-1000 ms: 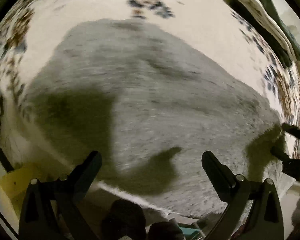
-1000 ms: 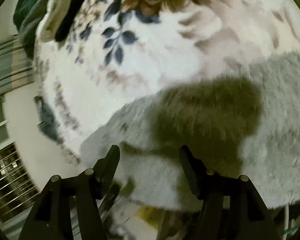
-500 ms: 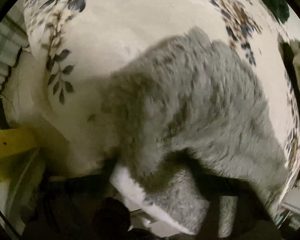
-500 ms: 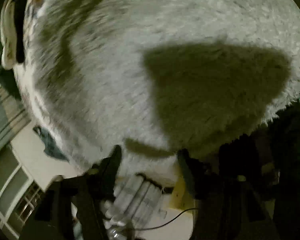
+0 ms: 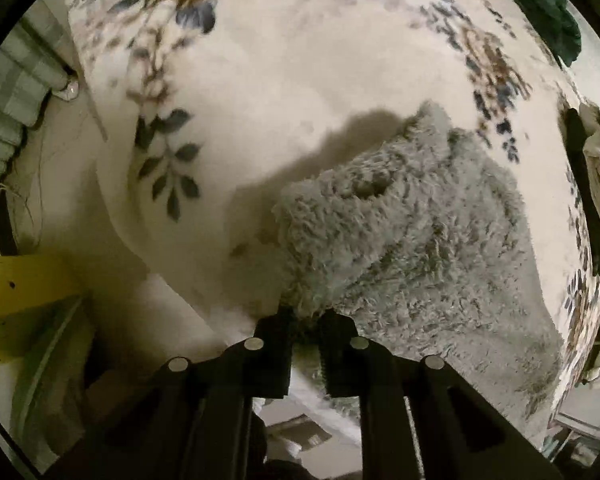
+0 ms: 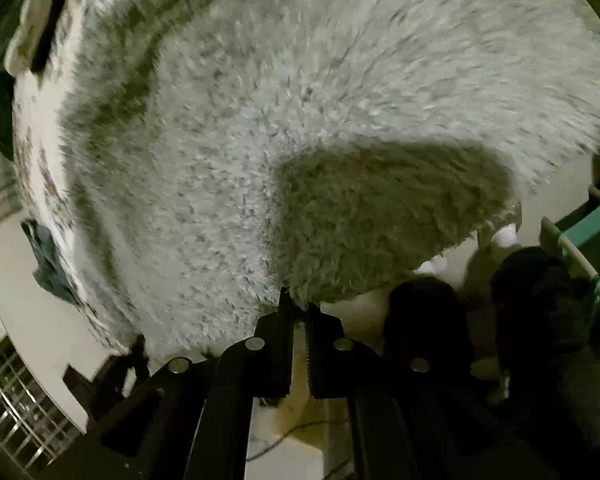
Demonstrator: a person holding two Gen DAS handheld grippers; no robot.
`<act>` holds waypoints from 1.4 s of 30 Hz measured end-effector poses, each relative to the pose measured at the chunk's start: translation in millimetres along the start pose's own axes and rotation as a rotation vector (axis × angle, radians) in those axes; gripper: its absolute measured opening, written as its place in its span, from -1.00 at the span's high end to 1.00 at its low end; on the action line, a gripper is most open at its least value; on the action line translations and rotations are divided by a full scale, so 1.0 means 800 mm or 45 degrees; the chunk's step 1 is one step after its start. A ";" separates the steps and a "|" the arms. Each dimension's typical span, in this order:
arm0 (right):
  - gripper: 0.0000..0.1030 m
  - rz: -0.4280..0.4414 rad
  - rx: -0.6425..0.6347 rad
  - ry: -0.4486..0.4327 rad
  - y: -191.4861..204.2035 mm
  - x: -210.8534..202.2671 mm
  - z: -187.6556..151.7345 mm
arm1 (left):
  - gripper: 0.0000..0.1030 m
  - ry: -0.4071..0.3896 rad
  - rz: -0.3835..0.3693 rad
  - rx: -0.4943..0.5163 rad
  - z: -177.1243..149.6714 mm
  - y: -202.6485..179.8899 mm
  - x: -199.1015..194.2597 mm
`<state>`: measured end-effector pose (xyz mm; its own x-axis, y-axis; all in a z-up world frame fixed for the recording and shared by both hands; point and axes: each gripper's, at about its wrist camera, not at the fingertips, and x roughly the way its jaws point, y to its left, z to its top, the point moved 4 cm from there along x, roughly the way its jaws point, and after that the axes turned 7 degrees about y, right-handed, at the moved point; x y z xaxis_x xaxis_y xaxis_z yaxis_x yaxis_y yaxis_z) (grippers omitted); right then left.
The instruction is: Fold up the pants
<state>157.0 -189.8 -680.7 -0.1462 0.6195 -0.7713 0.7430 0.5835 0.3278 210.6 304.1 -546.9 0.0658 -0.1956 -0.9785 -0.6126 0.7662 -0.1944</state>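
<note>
Pants [image 5: 412,240], grey and fluffy, look soft, light, floppy; left gripper [image 5: 306,320] and right gripper [image 6: 296,308] each pinch an edge, 2 sensible holds.

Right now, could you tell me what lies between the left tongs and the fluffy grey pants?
Nothing: in the left wrist view, the left tongs pinch the pants directly.

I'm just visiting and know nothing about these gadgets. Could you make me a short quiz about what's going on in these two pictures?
1. True or false: the left gripper is pinching the fluffy grey pants.
2. What do the pants lie on? A) bare wooden floor B) floral blanket C) glass table
3. Fill in: the right gripper is shut on the pants' ____.

Key: 1 true; 2 B; 3 edge.
</note>
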 end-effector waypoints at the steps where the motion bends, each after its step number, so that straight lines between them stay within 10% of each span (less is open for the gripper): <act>1: 0.73 -0.008 -0.025 0.018 0.003 -0.004 0.003 | 0.76 0.005 -0.002 0.010 0.000 -0.004 -0.001; 4: 0.02 -0.046 -0.144 0.064 0.026 -0.037 0.010 | 0.70 -0.003 0.018 0.072 0.001 -0.018 -0.017; 12: -0.14 -0.133 -0.574 -0.198 0.161 -0.149 0.103 | -0.49 -0.066 -0.015 0.173 -0.020 -0.102 -0.052; 18: -0.08 -0.341 -0.726 -0.108 0.190 -0.115 0.175 | -0.49 0.026 -0.122 0.372 -0.023 -0.245 0.015; 26: -0.03 -0.460 -0.850 0.232 0.115 -0.055 0.104 | -0.49 0.134 -0.017 0.467 -0.025 -0.279 0.098; 34: -0.12 -0.079 -0.933 -0.057 0.177 -0.159 0.100 | -0.49 0.125 -0.028 0.486 -0.025 -0.272 0.096; 39: -0.13 -0.356 -0.983 0.051 0.199 -0.095 0.137 | -0.49 0.124 -0.030 0.470 -0.023 -0.273 0.093; 41: 0.12 -0.453 -1.028 0.111 0.193 -0.070 0.140 | -0.49 0.123 -0.030 0.469 -0.022 -0.274 0.094; 42: 0.81 -0.483 -1.065 0.131 0.189 -0.062 0.136 | -0.49 0.121 -0.034 0.468 -0.021 -0.272 0.092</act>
<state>347.5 -189.4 -651.8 -0.3706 0.3299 -0.8683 -0.0745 0.9212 0.3818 335.5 112.1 -575.8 -0.0058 -0.2607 -0.9654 -0.2870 0.9252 -0.2482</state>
